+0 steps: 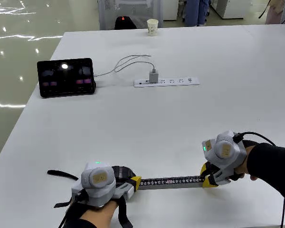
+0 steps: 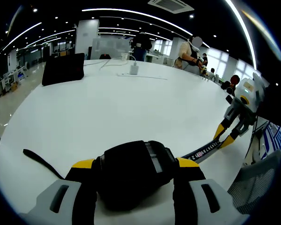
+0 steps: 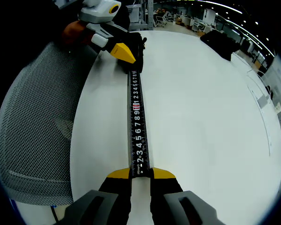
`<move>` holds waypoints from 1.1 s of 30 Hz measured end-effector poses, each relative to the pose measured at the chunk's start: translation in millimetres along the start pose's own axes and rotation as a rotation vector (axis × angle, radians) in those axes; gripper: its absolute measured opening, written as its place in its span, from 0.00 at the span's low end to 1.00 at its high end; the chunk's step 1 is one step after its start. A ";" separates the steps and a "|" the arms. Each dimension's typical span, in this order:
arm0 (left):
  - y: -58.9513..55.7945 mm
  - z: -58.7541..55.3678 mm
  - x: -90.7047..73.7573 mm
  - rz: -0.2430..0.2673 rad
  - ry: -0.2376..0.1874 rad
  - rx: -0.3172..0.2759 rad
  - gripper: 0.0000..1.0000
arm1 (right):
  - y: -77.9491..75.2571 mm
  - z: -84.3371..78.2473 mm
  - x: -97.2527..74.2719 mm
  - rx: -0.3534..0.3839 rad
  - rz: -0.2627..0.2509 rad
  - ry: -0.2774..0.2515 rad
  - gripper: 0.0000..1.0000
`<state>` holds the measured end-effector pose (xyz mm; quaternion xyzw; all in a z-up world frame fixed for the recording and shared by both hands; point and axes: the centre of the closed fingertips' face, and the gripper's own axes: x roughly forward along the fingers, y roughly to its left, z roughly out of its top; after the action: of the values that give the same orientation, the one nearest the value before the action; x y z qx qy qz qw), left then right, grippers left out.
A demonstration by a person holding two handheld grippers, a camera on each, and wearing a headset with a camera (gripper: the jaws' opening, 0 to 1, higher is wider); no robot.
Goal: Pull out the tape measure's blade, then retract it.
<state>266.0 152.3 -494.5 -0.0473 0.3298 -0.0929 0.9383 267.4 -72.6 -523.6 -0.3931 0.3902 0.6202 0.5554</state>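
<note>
The left tongs (image 2: 136, 164) are clamped on the black case (image 2: 131, 176) of the tape measure, one yellow-tipped jaw against each side. They sit at the near edge of the white table (image 1: 180, 123). The blade (image 3: 136, 122) is drawn out and runs straight from the case to the right tongs (image 3: 140, 172), which are pinched nearly shut on its end. Its numbers face up. It lies low over the table, but I cannot tell whether it touches. A black strap (image 1: 61, 174) lies on the table just left of the case. Well behind stand a tablet (image 1: 65, 77) with a lit screen, a white power strip (image 1: 173, 81) with a charger (image 1: 153, 76) plugged in, and a paper cup (image 1: 152, 26) near the far edge.
</note>
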 end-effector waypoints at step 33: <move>-0.6 -0.6 0.2 -0.002 -0.001 0.004 0.61 | -0.6 10.0 4.0 0.013 -0.001 -0.006 0.11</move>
<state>265.7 151.6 -495.0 -0.0459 0.3290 -0.0943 0.9385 267.1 -61.8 -523.5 -0.3879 0.3926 0.6184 0.5594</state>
